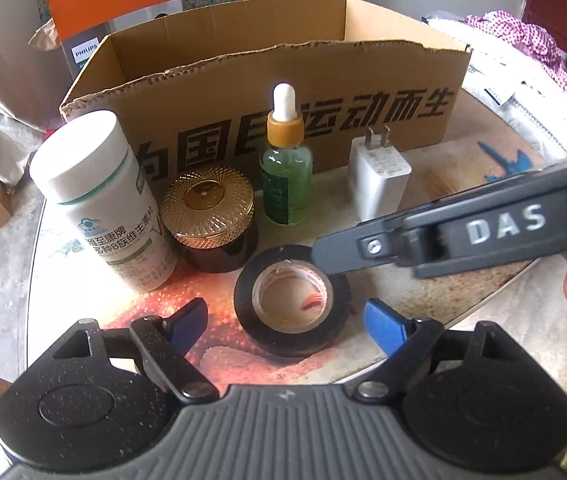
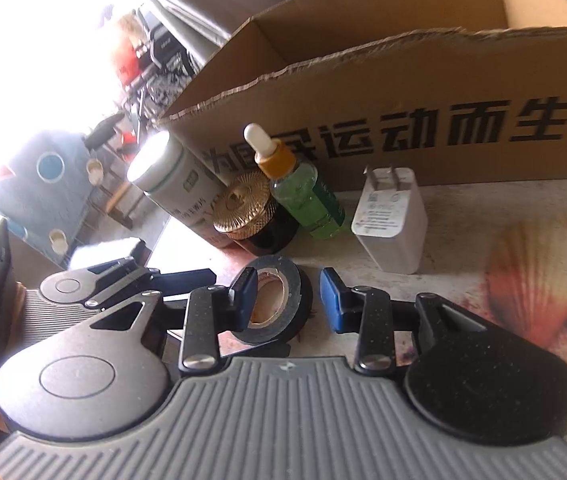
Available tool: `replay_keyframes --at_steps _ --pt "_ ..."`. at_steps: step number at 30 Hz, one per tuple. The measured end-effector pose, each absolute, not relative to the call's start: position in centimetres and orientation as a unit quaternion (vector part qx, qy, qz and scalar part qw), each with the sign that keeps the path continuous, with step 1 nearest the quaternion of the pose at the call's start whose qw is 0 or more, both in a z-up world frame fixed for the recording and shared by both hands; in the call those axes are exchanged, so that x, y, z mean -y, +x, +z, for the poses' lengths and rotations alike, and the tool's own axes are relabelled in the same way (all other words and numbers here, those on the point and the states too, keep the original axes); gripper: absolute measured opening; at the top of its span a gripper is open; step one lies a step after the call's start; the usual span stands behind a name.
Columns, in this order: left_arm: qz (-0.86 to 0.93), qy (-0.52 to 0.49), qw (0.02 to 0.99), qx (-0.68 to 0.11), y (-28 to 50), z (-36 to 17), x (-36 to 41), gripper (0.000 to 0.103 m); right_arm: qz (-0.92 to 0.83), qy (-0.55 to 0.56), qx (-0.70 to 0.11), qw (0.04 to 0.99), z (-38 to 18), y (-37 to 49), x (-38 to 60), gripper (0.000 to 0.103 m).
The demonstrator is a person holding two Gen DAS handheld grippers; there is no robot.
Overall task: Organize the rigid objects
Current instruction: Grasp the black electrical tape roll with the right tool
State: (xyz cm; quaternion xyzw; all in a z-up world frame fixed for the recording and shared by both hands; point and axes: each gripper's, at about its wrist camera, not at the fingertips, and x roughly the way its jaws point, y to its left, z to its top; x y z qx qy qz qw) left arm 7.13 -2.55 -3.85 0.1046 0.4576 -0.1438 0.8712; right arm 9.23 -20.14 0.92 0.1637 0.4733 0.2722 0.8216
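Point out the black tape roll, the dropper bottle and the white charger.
black tape roll (image 1: pixel 243 312), left wrist view, on its black outer band.
dropper bottle (image 1: pixel 286 184), left wrist view, on the green glass body.
white charger (image 2: pixel 393 228), right wrist view, on its front face.

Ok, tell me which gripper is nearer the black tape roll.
Right. The right gripper has one finger inside the black tape roll core and the other just outside its rim. The left gripper is open with fingers flanking the roll without touching.

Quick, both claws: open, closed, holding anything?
Left claw: open, empty, flanking the black tape roll.
Right claw: open, one finger inside that roll.
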Motion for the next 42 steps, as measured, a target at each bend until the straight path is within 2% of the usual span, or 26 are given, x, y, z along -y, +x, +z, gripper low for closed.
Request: replay_keyframes --at_steps 6,15,24,42 --pt "-0.155 0.094 0.869 -0.460 7.2 -4.5 2.9 0.071 0.275 0.154 -0.490 0.812 -0.1 10.0 18.9 0.034" --pt "-0.179 0.080 0.874 -0.445 7.1 -4.0 3.7 0.070 0.268 0.165 -0.492 0.812 -0.3 9.7 20.0 0.033" --pt "-0.206 0.111 0.873 -0.427 6.7 -4.1 6.3 0.070 0.237 0.179 -0.484 0.823 -0.4 8.2 22.2 0.032" --pt "-0.201 0.115 0.869 -0.437 7.3 -5.1 6.5 0.069 0.234 0.171 -0.474 0.831 -0.4 8.1 22.0 0.032"
